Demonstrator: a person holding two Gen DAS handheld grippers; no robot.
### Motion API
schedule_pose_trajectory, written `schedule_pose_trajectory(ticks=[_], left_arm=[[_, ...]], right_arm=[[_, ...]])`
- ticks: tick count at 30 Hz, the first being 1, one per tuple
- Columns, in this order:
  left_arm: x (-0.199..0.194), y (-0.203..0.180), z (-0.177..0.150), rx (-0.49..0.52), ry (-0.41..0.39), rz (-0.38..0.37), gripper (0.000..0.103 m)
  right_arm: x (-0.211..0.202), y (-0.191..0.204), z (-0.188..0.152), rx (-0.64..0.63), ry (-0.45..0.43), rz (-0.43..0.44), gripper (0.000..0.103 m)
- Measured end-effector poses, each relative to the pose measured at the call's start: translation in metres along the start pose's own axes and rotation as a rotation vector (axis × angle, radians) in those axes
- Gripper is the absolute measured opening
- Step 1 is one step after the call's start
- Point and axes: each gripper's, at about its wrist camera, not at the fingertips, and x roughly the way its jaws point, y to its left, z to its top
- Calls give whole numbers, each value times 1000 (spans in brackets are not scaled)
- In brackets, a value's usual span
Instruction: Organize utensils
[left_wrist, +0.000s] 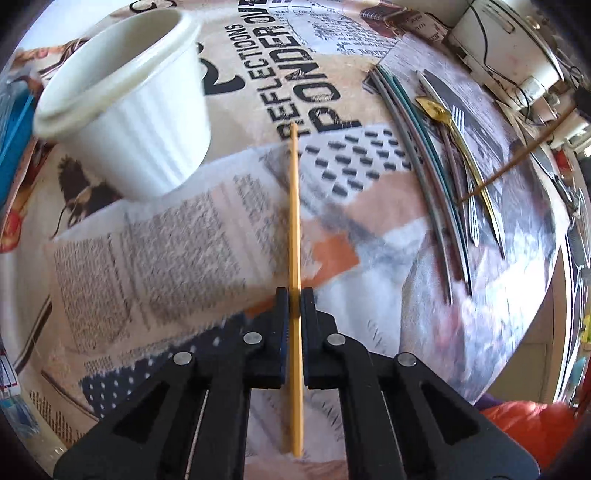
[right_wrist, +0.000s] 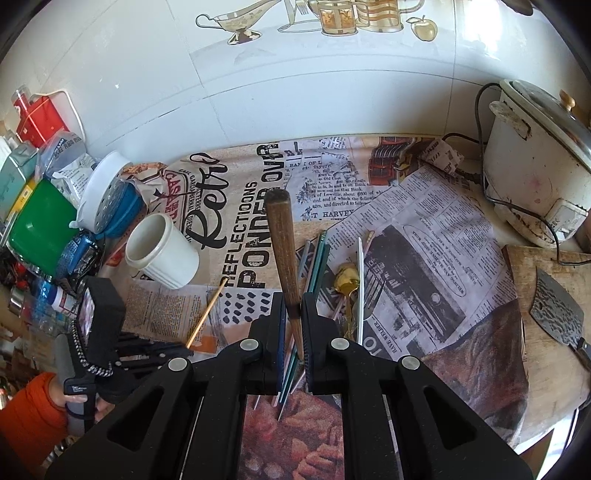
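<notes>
My left gripper (left_wrist: 294, 295) is shut on a pale wooden chopstick (left_wrist: 294, 221) and holds it above the table, pointing toward the white ribbed cup (left_wrist: 125, 110) at upper left. The right wrist view shows that cup (right_wrist: 162, 251) upright, with the left gripper (right_wrist: 99, 332) and its chopstick (right_wrist: 207, 314) below it. My right gripper (right_wrist: 293, 301) is shut on a dark brown wooden chopstick (right_wrist: 282, 243) raised over the pile of utensils (right_wrist: 332, 288): grey and teal chopsticks, a gold spoon, a fork and a white stick. The pile also shows in the left wrist view (left_wrist: 443, 155).
A newspaper-print cloth (right_wrist: 424, 229) covers the table. A white rice cooker (right_wrist: 535, 166) stands at back right. A cleaver (right_wrist: 557, 310) lies on a wooden board at right. Green, blue and red containers (right_wrist: 44, 218) crowd the left edge. A tiled wall is behind.
</notes>
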Motion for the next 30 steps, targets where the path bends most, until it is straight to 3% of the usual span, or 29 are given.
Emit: schedule_pose_trajectory(ticks=[4, 15, 24, 30], left_arm=[[6, -5, 21, -13, 16, -18, 4], [29, -45, 62, 71, 112, -31, 3], [-6, -89, 80, 120, -32, -64, 3], [-18, -119, 89, 156, -119, -66, 3]], right_arm=[[-2, -6, -4, 18, -2, -3, 8], [-17, -35, -13, 114, -41, -35, 7], [-36, -59, -14, 168, -77, -89, 7], [-24, -76, -21, 200, -23, -100, 7]])
